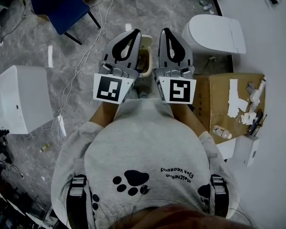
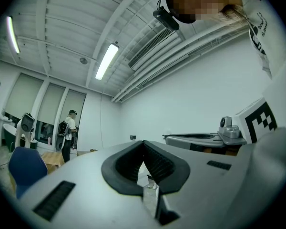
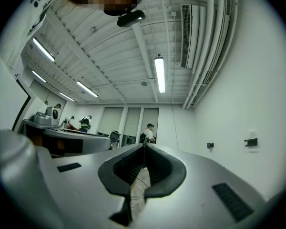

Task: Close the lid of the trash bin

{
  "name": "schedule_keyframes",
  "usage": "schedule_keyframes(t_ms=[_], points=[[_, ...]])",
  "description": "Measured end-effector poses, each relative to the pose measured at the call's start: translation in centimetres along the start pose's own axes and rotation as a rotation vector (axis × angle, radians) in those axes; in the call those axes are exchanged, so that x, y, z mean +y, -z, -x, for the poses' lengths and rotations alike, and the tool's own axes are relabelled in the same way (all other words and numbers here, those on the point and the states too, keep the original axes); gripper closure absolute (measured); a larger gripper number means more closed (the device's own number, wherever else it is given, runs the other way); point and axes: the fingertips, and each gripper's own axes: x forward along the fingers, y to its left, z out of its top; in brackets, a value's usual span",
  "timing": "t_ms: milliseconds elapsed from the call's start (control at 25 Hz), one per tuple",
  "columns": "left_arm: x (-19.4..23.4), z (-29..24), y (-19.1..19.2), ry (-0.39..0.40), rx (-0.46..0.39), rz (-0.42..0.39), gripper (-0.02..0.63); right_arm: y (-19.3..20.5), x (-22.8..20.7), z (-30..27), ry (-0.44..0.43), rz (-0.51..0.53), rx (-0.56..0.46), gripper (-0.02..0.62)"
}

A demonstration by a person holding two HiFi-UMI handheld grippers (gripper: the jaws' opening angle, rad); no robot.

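In the head view I hold both grippers side by side ahead of my chest, pointing forward over the floor. The left gripper (image 1: 135, 31) is shut with nothing between its jaws. The right gripper (image 1: 165, 30) is shut and empty too. Between and below them a small cream bin (image 1: 145, 62) stands on the floor. Its open top shows in the gap and the grippers hide the rest of it. I cannot tell where its lid is. The left gripper (image 2: 143, 141) and the right gripper (image 3: 144, 146) each face the room's far wall and ceiling in their own views, and no bin shows there.
A white rounded container with a lid (image 1: 214, 33) stands to the right of the grippers. An open cardboard box (image 1: 229, 104) with paper scraps lies nearer on the right. A white box (image 1: 18, 99) stands at the left, a blue chair (image 1: 62, 4) at the back left. Cables (image 1: 81, 56) trail over the floor.
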Motion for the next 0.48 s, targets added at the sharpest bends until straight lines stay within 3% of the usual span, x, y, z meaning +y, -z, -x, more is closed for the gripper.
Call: schedule_keyframes(t_ms=[480], points=[[2.4,-2.5,3.5,0.013,0.036,-0.017,0.586,3.8,-0.5,-2.9,-0.006,0.004,0.025,0.561]])
